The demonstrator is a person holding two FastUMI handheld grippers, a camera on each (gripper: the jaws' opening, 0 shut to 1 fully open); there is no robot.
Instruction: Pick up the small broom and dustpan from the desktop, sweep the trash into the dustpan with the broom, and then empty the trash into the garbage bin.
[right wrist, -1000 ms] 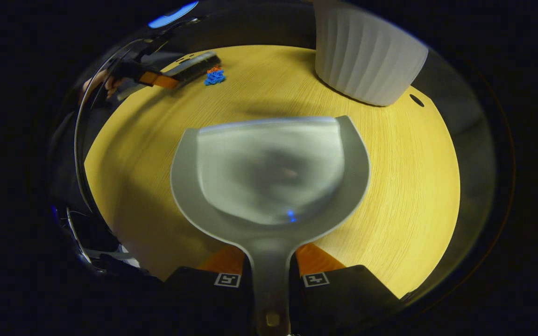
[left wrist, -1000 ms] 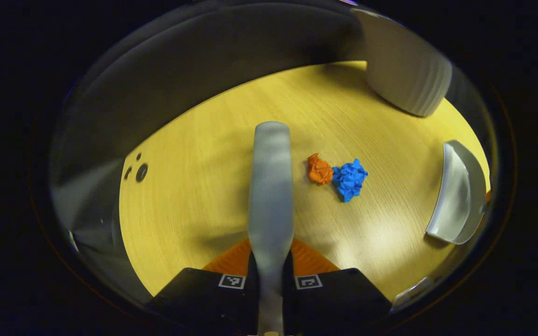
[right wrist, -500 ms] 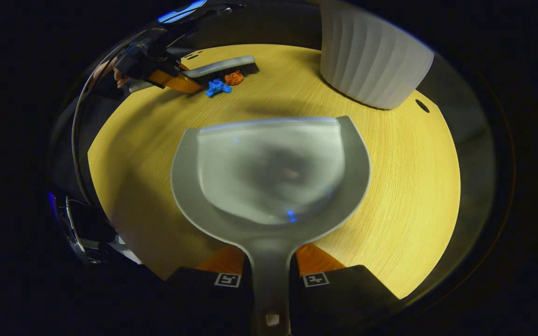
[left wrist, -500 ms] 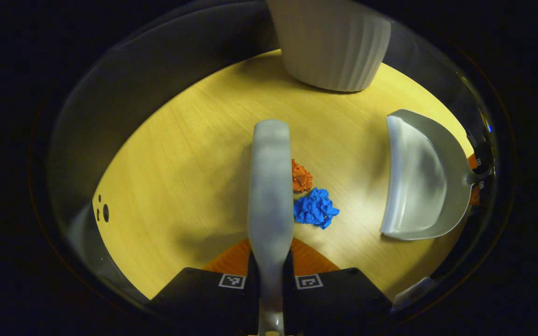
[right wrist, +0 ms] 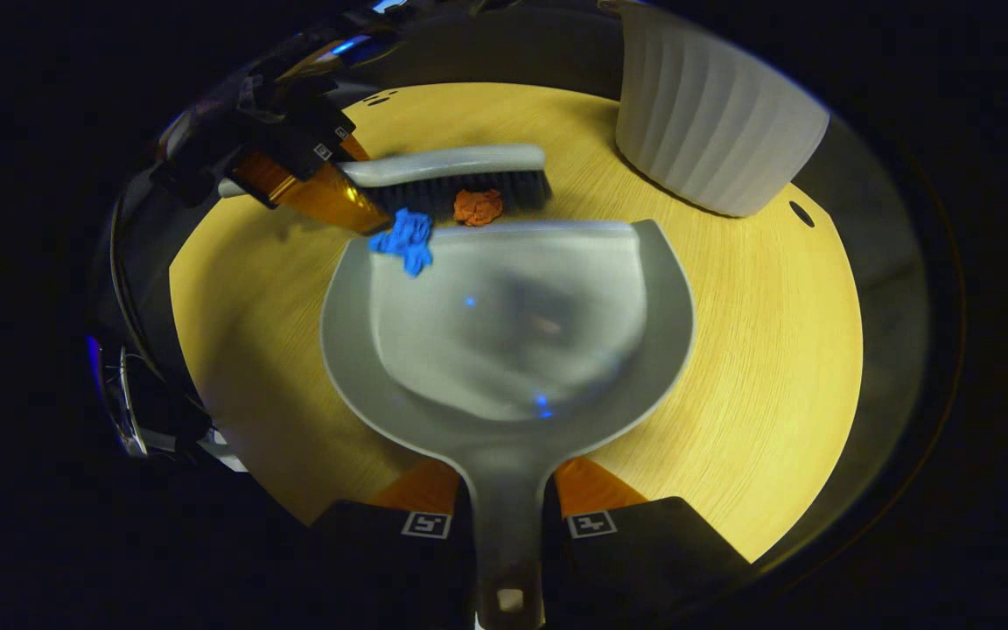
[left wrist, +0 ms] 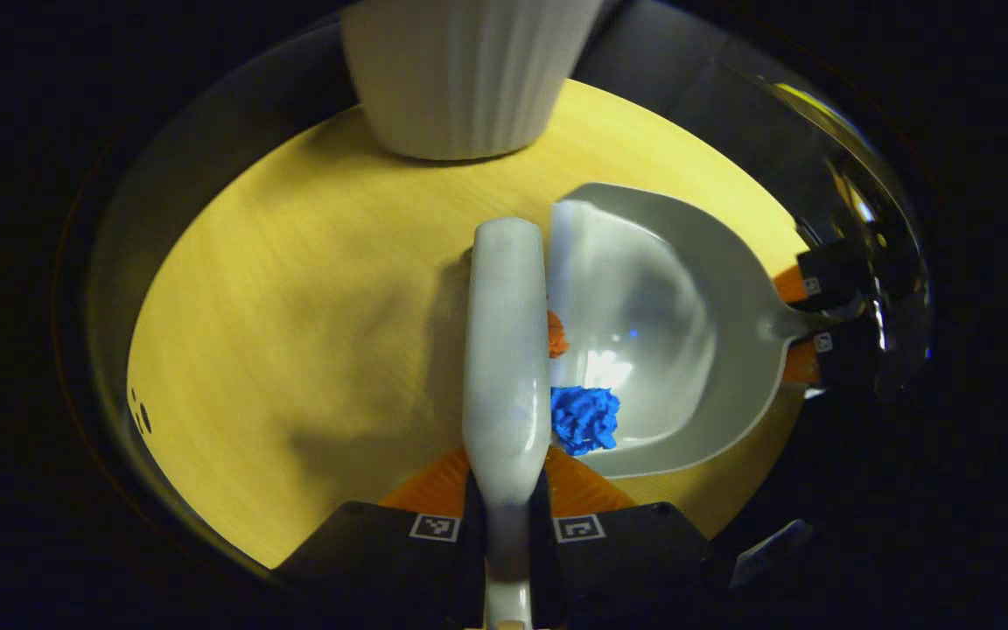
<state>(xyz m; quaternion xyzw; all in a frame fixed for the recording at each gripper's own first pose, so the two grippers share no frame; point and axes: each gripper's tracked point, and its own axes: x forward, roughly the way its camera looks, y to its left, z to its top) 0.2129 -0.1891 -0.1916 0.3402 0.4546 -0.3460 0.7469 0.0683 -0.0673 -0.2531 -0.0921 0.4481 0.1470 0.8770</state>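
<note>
My left gripper (left wrist: 507,512) is shut on the handle of the small grey broom (left wrist: 507,346), whose back runs forward up the left gripper view. My right gripper (right wrist: 508,516) is shut on the handle of the grey dustpan (right wrist: 513,341), which lies flat on the yellow desktop (right wrist: 758,350). In the right gripper view the broom (right wrist: 451,175) stands with its dark bristles against the pan's front lip. A blue paper ball (left wrist: 585,418) sits on the pan's lip at one corner (right wrist: 405,240). An orange paper ball (right wrist: 478,206) lies between bristles and lip, half hidden by the broom (left wrist: 556,334).
A white ribbed garbage bin (left wrist: 465,74) stands at the far edge of the desktop (left wrist: 294,289), beyond the pan in the right gripper view (right wrist: 718,136). Small dark holes mark the desktop's left edge (left wrist: 142,413). A hand behind the left gripper (right wrist: 294,166) shows dimly.
The broom has swept both paper balls toward the dustpan. The blue ball has reached the pan's lip and the orange one its front edge. The dustpan has stayed in place.
</note>
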